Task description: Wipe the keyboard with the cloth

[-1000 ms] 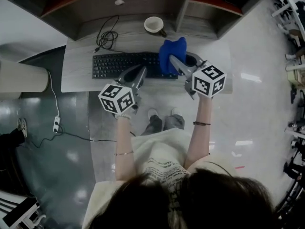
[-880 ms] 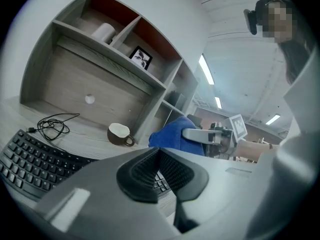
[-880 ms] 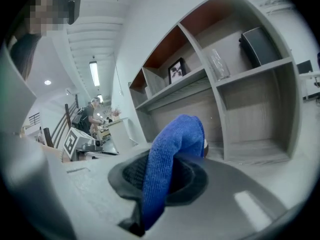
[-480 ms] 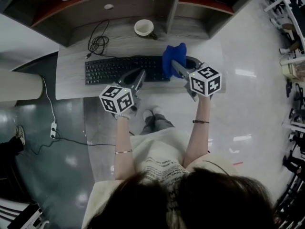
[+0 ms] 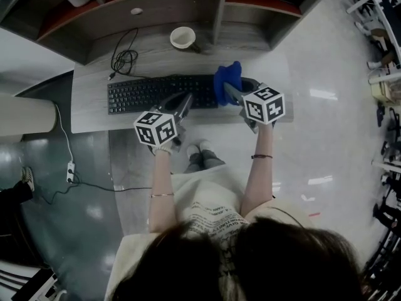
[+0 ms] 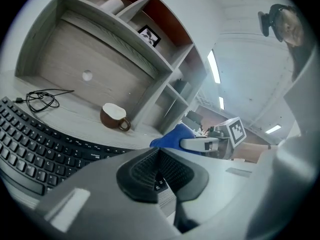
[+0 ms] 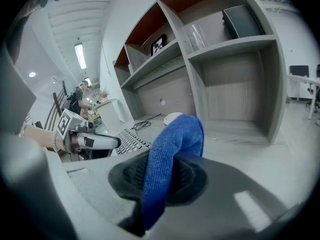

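Right tool point(image 7: 159, 184) is clamped on the blue cloth point(image 7: 172, 149), which stands up from its jaws and sits over the right end of the keyboard point(image 5: 150, 93) on the desk point(image 5: 88, 108). Left tool point(image 6: 159, 173) has its jaws together with nothing between them, and is at the keyboard's near edge, around its middle. A cup point(image 5: 182, 37) and a coiled cable point(image 5: 123, 58) lie behind the keyboard.

Head cam steeply down over desk point(image 5: 91, 99); gripper cams low, fwd; all share keyboard point(image 5: 150, 93).
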`<state>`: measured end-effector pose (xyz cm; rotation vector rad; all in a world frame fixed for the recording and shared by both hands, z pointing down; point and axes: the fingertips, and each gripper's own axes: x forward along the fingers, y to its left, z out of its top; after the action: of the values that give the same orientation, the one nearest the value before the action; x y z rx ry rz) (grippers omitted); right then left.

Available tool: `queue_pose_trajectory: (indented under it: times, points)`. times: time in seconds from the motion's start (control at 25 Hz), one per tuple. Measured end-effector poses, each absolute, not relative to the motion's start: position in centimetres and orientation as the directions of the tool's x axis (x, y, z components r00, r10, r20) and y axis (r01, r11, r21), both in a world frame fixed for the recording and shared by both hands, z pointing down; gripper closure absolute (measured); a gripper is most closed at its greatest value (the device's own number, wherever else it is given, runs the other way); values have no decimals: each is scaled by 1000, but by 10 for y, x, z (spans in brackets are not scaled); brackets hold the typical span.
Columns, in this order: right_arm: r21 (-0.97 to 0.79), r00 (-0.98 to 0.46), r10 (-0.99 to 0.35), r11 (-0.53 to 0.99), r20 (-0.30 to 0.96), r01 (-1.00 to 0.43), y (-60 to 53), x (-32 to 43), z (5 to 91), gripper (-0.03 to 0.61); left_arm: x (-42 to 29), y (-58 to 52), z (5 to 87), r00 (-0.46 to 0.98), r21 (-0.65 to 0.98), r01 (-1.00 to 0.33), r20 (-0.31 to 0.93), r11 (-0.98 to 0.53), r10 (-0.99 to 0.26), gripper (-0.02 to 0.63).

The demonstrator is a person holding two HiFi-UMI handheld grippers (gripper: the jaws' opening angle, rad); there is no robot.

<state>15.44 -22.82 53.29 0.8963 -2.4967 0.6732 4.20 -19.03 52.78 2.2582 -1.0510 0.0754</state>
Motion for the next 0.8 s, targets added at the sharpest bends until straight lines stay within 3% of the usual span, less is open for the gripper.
queue_pose_trajectory:
  times: [0.8]
  points:
    - [-420, -819, -354, 726, 451, -545, -231, 136, 546, 520, 50, -205, 539, 634, 536, -736, 332, -413, -699, 626]
